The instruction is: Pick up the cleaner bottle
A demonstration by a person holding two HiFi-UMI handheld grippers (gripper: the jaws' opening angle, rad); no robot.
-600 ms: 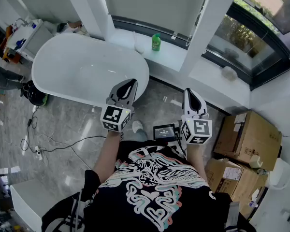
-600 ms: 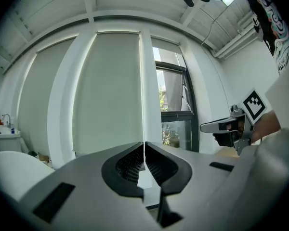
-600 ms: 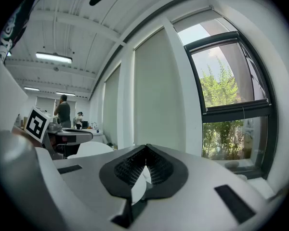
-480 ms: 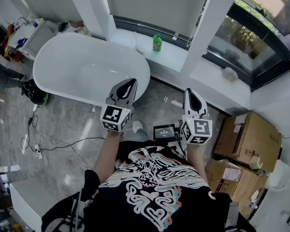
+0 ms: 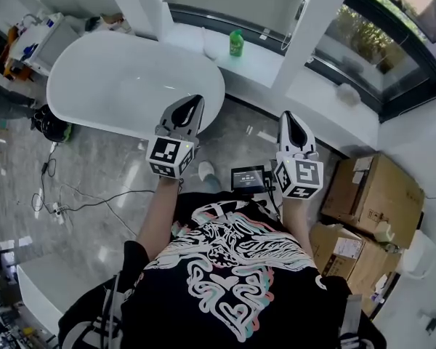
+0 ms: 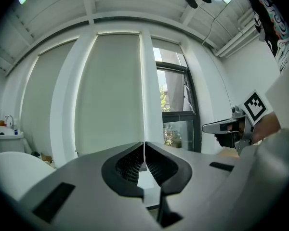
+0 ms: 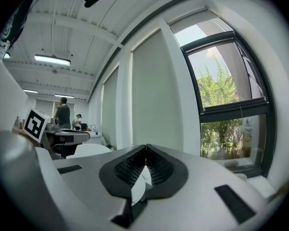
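Observation:
A small green cleaner bottle (image 5: 236, 43) stands upright on the white window ledge (image 5: 265, 78) beyond the bathtub, in the head view. My left gripper (image 5: 194, 105) is held level over the tub's near rim, jaws shut and empty. My right gripper (image 5: 293, 118) hovers above the grey floor to the right, also shut with nothing in it. Both are well short of the bottle. In the left gripper view my left gripper (image 6: 144, 146) has its tips together; in the right gripper view my right gripper (image 7: 145, 148) does too. The bottle is hidden in both gripper views.
A white oval bathtub (image 5: 109, 86) fills the upper left. A white pillar (image 5: 312, 27) rises between the windows. Cardboard boxes (image 5: 374, 202) stack at the right. Cables (image 5: 73, 209) trail over the grey floor. A small screen device (image 5: 248, 178) sits between my arms.
Both grippers have shifted slightly up in the head view, toward the ledge; the view itself has tilted a little. Jaws stay shut.

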